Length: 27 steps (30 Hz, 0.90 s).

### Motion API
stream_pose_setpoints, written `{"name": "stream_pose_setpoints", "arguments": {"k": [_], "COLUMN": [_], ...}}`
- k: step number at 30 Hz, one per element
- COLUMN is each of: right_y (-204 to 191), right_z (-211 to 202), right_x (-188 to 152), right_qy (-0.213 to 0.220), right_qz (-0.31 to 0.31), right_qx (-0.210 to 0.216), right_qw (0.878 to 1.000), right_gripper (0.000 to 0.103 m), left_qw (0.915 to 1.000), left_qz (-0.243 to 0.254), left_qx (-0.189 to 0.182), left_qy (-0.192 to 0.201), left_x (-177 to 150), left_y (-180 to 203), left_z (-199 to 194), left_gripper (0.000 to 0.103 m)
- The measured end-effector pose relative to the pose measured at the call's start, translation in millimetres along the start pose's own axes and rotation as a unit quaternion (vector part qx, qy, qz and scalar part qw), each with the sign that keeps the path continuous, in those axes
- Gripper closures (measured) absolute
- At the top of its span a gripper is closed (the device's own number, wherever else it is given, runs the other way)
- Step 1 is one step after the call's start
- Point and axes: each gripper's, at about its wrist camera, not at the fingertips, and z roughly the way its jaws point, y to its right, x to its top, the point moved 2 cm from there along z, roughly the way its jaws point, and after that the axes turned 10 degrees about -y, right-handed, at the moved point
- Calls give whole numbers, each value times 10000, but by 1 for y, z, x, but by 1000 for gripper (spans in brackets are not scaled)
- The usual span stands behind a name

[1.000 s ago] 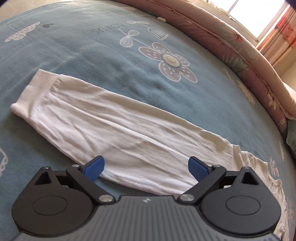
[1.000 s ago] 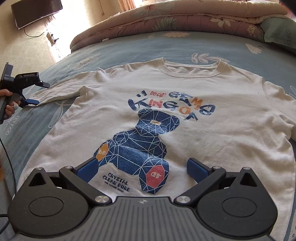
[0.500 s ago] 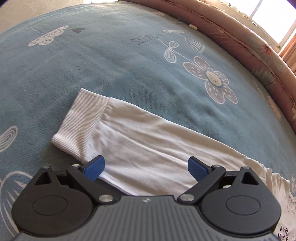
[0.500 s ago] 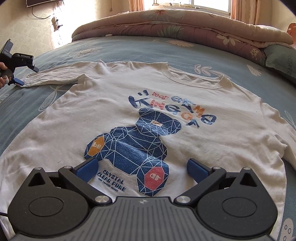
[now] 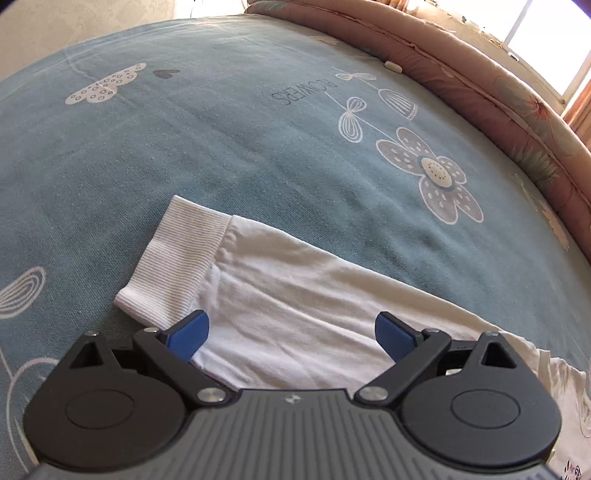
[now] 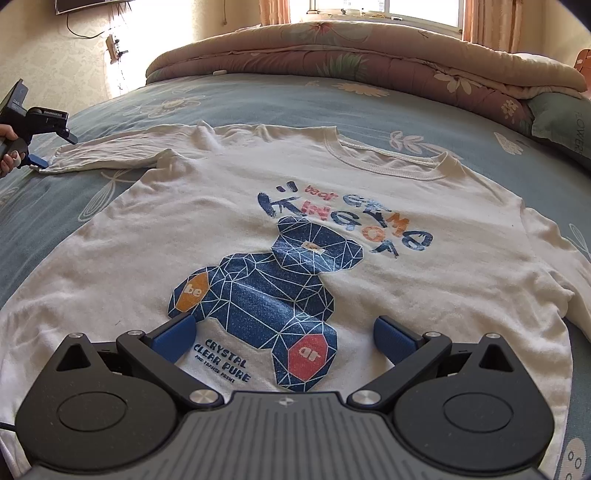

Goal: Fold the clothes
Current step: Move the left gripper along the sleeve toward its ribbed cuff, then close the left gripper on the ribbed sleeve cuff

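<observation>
A white long-sleeved shirt [image 6: 369,221] with a blue geometric bear print lies face up, spread flat on the bed. Its sleeve [image 5: 295,306] stretches out to the side and ends in a ribbed cuff [image 5: 177,266]. My left gripper [image 5: 291,332] is open and hovers over the sleeve just behind the cuff, one blue pad near the cuff's corner. In the right wrist view that left gripper [image 6: 37,160] shows at the sleeve's end, held by a hand. My right gripper [image 6: 284,336] is open above the shirt's lower hem, with nothing between its fingers.
The bed wears a blue-green sheet [image 5: 221,129] printed with flowers. A rolled pink floral quilt [image 6: 351,48] runs along the far side under a window. A green pillow [image 6: 561,122] lies at the right. A dark screen [image 6: 92,3] hangs on the wall.
My left gripper has travelled along the sleeve toward the cuff, which now sits close to its left pad. My right gripper shifted a little over the shirt's hem. Both stay open.
</observation>
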Motion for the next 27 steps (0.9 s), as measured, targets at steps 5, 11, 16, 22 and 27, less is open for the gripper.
{"name": "stream_pose_setpoints", "arguments": {"k": [5,11,16,22,27], "right_y": [0,0,0,0,0], "right_z": [0,0,0,0,0], "right_x": [0,-1,-1,0,-1], "right_qy": [-5,6,24,62,76], "right_qz": [1,0,1,43,39], "right_qx": [-1,-14,-7,-12,-11], "right_qw": [10000,10000,10000,10000,10000], "right_gripper": [0,0,0,0,0], "left_qw": [9997,9989,9967,9948,9936], "left_qz": [95,-52,-300,-268,-307], "left_qx": [-230,-454,-690,-835,-812], "left_qy": [-28,69,306,527,724], "left_x": [-16,-40,-59,-54,-45], "left_y": [8,0,-24,-28,-28], "left_z": [-9,-12,-9,-5,1], "left_gripper": [7,7,7,5,5]}}
